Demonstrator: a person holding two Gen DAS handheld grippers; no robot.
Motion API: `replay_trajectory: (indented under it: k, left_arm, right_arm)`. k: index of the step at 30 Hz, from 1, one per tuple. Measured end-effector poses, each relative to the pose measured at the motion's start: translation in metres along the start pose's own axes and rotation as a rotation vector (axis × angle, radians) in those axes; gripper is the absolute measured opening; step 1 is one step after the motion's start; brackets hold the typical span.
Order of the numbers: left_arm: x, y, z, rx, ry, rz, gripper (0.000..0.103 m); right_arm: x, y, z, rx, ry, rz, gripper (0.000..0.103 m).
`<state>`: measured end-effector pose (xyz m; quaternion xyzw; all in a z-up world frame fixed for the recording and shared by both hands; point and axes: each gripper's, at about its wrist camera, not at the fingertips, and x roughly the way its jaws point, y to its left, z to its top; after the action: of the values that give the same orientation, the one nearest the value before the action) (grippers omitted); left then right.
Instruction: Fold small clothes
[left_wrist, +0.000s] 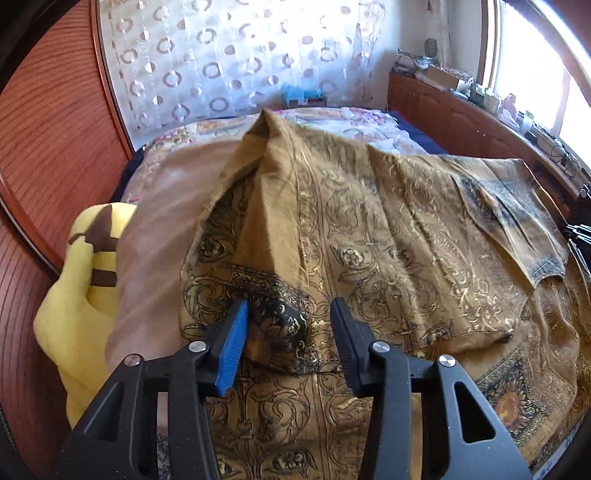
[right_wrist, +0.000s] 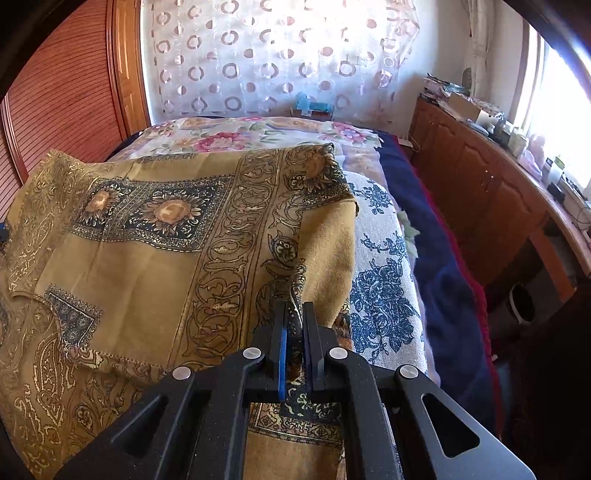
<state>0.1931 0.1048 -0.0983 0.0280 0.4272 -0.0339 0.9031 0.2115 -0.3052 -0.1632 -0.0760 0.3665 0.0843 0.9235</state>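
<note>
A mustard-gold patterned garment (left_wrist: 369, 236) with dark scrollwork and sunflower medallions lies spread over the bed (left_wrist: 155, 229), partly folded onto itself so that one layer rises in a peaked ridge toward the far end. In the left wrist view the left gripper (left_wrist: 290, 328) hangs just above the near part of the cloth with its fingers (left_wrist: 232, 343) spread wide; a dark-printed corner of the fabric sits between them, but neither pad appears to press on it. In the right wrist view the right gripper (right_wrist: 297, 347) has its fingers (right_wrist: 282, 354) drawn close together on a dark-bordered edge of the same garment (right_wrist: 155, 236), which stands up as a thin fold in the narrow gap and runs on over the black frame below. From that pinched edge the cloth slopes away to the left, its medallion panel lying fairly flat. Just beside the garment on the right lies a white bedcover with blue flowers (right_wrist: 384, 295), and beyond it a dark blue blanket (right_wrist: 447, 291) runs along the bed's side. A yellow plush toy (left_wrist: 88, 295) with brown stripes leans at the left edge of the bed. A sheer curtain with ring patterns (right_wrist: 273, 62) hangs behind the bed, and a wooden cabinet (right_wrist: 480, 192) cluttered with small items stands along the right wall under a bright window.
</note>
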Motion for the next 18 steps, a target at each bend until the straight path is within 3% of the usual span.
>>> replay_trajectory:
  k: [1, 3, 4, 6, 10, 18]
  left_arm:
    - [0.001, 0.0, -0.001, 0.003, -0.002, -0.001, 0.029]
    - [-0.003, 0.001, -0.003, 0.008, -0.021, 0.009, 0.008]
    - [-0.007, 0.003, -0.003, -0.001, -0.034, -0.009, 0.004]
    - [-0.015, 0.006, -0.003, -0.019, -0.059, -0.057, 0.004]
    - [-0.037, 0.004, 0.001, -0.011, -0.121, -0.066, 0.003]
    - [-0.101, 0.001, 0.006, -0.02, -0.256, -0.111, 0.003]
  right_arm:
    - [0.0, 0.001, 0.0, -0.001, 0.0, -0.001, 0.007]
    - [0.0, 0.0, 0.0, -0.001, 0.0, 0.0, 0.007]
    - [0.0, 0.001, 0.0, -0.001, 0.0, 0.001, 0.007]
    - [-0.001, 0.001, 0.0, 0.001, 0.0, 0.003, 0.006]
    - [-0.008, 0.001, 0.001, -0.028, -0.019, -0.005, 0.004]
    - [-0.072, -0.006, 0.013, -0.003, -0.143, 0.102, 0.003]
